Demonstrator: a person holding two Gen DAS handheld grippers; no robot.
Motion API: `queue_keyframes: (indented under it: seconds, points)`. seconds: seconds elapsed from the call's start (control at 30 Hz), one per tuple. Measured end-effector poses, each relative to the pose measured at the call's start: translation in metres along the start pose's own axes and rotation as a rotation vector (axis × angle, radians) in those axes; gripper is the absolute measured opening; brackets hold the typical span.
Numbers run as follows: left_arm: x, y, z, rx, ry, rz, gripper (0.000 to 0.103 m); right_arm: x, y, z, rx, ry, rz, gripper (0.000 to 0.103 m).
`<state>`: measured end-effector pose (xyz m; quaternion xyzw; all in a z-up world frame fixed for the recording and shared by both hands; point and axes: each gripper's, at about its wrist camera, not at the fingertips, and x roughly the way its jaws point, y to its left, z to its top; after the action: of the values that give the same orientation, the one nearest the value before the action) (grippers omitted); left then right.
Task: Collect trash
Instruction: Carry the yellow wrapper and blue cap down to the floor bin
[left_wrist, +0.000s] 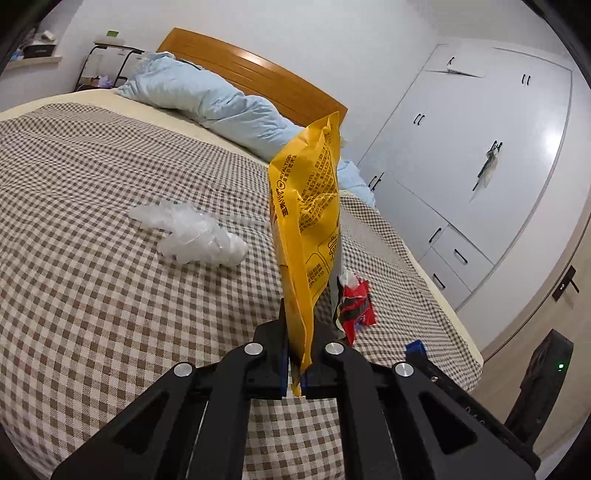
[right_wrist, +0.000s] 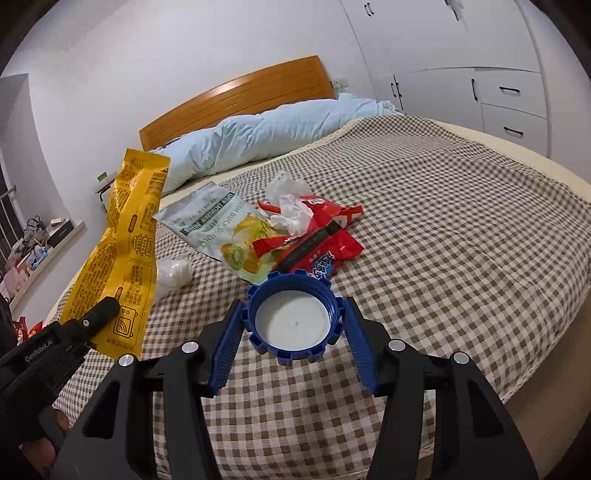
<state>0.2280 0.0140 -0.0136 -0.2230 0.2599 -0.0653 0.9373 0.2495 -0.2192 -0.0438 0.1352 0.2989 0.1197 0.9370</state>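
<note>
My left gripper (left_wrist: 295, 369) was pressed together on the bottom edge of the yellow snack wrapper (left_wrist: 310, 221), which stood up tall and floppy above the jaws, clear of the checked bedspread (left_wrist: 92, 277). My right gripper (right_wrist: 291, 328) was pinching the blue bottle cap (right_wrist: 293, 319) across its ribbed rim, open side facing the camera. I judged the wrapper the likelier failure: held only by a thin margin, it could slide out or fold over if I swung it quickly. The cap could also pop sideways, since the pads met a round, notched rim. More trash lay on the bed: a green-and-white fruit pouch (right_wrist: 225, 229), a red wrapper (right_wrist: 321, 243) with crumpled clear plastic (right_wrist: 291, 210) on it, and a clear plastic bag (left_wrist: 192, 236). I saw no bin or bag for the trash in either view, so I could not tell where these would go.
</note>
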Motion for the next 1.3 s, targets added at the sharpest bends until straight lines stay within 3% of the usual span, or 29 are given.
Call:
queue_keyframes:
  seconds: [0.23, 0.6, 1.3]
  points:
    - [-0.004, -0.011, 0.0, 0.0, -0.012, -0.048, 0.001, -0.004, 0.007, -0.001, -0.016, -0.021, 0.021, 0.053]
    - [-0.021, -0.024, -0.002, 0.042, -0.019, -0.039, 0.001, -0.015, 0.004, 0.0, -0.009, -0.038, 0.035, 0.053]
    - [-0.107, -0.025, -0.048, 0.117, 0.011, -0.051, 0.001, -0.072, 0.016, -0.037, -0.12, -0.052, 0.065, 0.053]
